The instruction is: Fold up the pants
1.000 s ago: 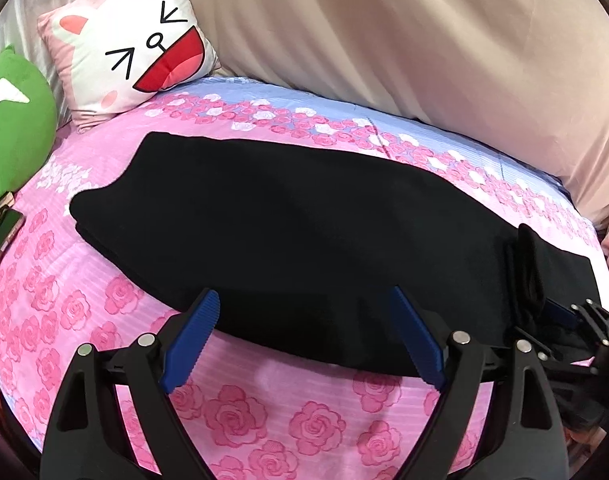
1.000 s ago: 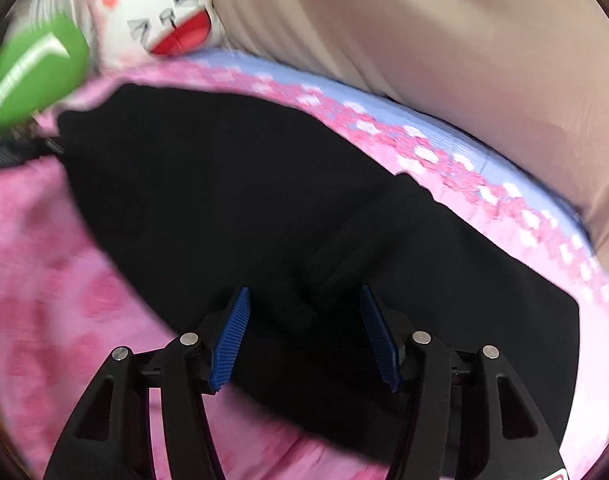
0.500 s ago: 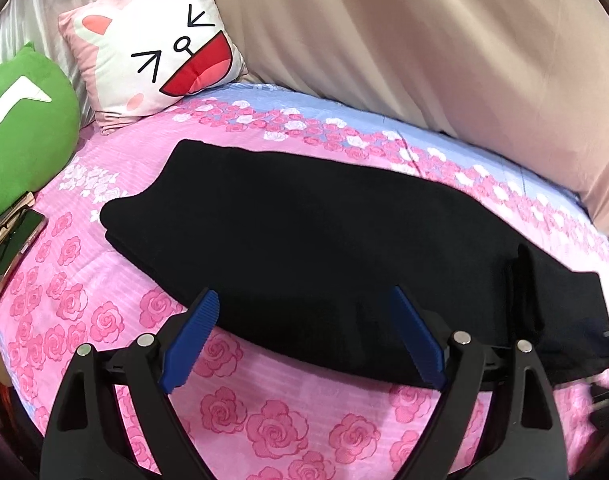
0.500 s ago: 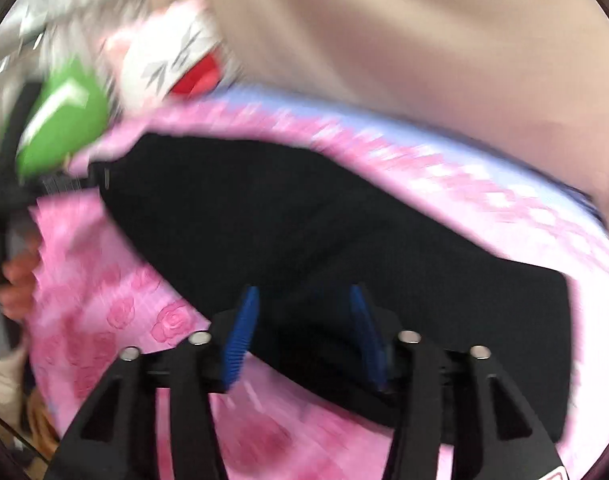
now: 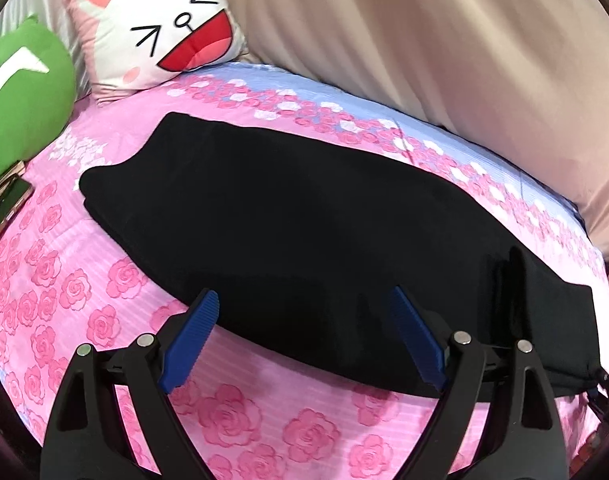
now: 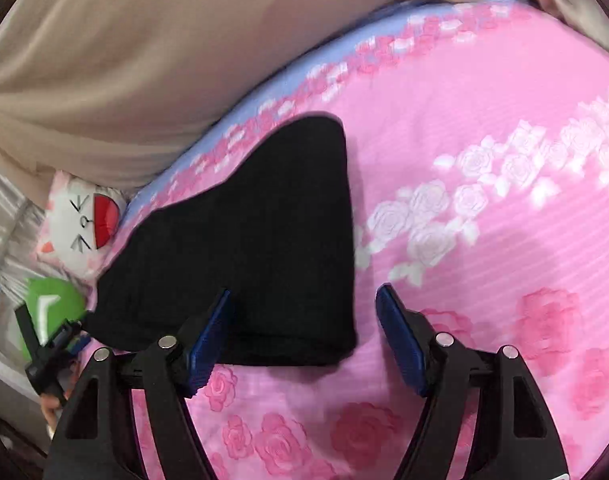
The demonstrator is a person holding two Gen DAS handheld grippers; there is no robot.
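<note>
Black pants (image 5: 304,232) lie flat and lengthwise across the pink rose bedsheet (image 5: 56,280), folded into one long strip with a raised crease near their right end. My left gripper (image 5: 304,332) is open and empty, hovering just above the near edge of the pants' middle. My right gripper (image 6: 304,328) is open and empty at the pants' (image 6: 264,240) right end, its left finger over the cloth and its right finger over bare sheet. The left gripper also shows small at the left edge of the right wrist view (image 6: 48,352).
A cat-face cushion (image 5: 164,28) and a green cushion (image 5: 20,92) sit at the head of the bed. A phone (image 5: 4,204) lies at the left edge. A beige curtain (image 5: 444,40) hangs behind the bed. Pink sheet (image 6: 504,160) stretches to the right of the pants.
My right gripper swung from over the middle of the pants to their right end and now looks along them. My left gripper drew back a little. Both stayed open.
</note>
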